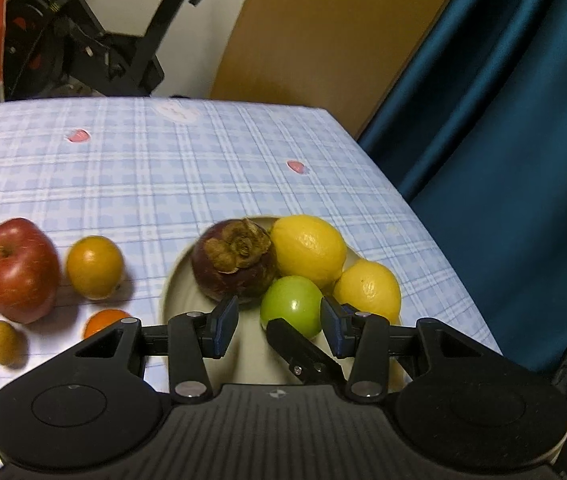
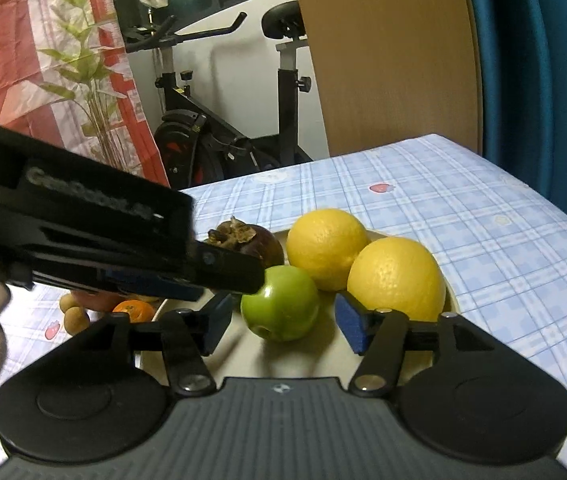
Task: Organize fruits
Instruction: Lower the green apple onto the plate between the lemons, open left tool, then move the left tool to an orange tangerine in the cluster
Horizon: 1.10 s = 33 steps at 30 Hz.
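A beige plate holds a dark mangosteen, two lemons and a green apple. My left gripper is open just above the plate, the green apple between its pads without touching them. My right gripper is open, with the green apple resting on the plate just beyond its pads. The left gripper's body crosses the right wrist view and one of its fingers touches the apple. A finger of the right gripper lies under the apple in the left wrist view.
On the checked tablecloth left of the plate lie a red apple, an orange, a second orange half hidden, and two small brown fruits. The table's right edge drops off by a blue curtain. An exercise bike stands behind.
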Each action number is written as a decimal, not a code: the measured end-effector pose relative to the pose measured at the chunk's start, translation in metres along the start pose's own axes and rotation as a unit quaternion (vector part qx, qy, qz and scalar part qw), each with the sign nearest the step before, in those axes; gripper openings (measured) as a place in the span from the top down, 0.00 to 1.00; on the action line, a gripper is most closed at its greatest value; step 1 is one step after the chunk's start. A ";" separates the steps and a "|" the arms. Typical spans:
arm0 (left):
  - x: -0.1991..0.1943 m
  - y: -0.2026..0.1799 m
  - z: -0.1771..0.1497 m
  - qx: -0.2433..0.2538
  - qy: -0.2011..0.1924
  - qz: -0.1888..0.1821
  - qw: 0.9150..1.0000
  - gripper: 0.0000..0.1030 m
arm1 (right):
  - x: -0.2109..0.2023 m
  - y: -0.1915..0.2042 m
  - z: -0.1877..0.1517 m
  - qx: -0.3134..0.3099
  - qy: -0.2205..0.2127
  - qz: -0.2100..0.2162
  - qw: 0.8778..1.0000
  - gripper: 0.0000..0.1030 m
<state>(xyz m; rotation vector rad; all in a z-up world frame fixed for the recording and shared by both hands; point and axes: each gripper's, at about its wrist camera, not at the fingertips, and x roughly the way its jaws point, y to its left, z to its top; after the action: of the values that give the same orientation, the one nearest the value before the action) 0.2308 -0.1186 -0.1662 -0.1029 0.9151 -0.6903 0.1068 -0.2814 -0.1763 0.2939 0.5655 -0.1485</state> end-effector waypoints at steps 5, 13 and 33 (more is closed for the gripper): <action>-0.026 0.004 -0.006 0.004 -0.034 0.036 0.999 0.53 | -0.008 0.007 -0.002 -0.014 -0.014 0.003 1.000 0.41; -0.077 0.036 -0.023 -0.005 -0.093 0.113 0.989 0.53 | -0.017 0.027 -0.007 -0.043 -0.030 0.037 0.998 0.41; -0.117 0.114 -0.044 -0.105 -0.101 0.160 0.976 0.53 | -0.008 0.080 -0.026 -0.126 -0.012 0.130 0.983 0.42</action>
<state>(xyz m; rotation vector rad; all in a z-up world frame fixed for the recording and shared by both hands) 0.2071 0.0480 -0.1536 -0.2059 0.7830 -0.2770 0.1046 -0.1967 -0.1744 0.1170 0.5117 0.1711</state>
